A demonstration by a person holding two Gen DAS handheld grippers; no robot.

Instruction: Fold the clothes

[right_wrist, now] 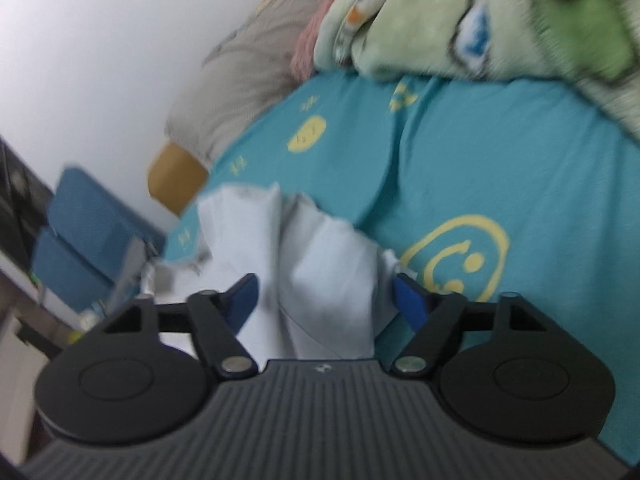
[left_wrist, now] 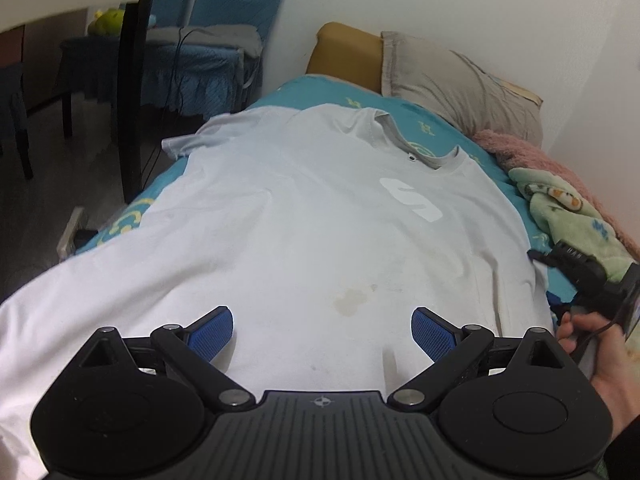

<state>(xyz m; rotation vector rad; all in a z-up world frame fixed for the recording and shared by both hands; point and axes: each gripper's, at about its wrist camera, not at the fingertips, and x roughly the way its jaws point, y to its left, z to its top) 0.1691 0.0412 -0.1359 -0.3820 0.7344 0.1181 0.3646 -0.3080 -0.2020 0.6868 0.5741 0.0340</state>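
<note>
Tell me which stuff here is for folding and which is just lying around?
For the folding:
white T-shirt
left gripper
right gripper

Just lying around:
grey pillow
green cartoon blanket
pink blanket
teal smiley bedsheet

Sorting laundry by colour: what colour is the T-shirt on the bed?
White T-shirt with a white chest logo; clearest in the left wrist view.
</note>
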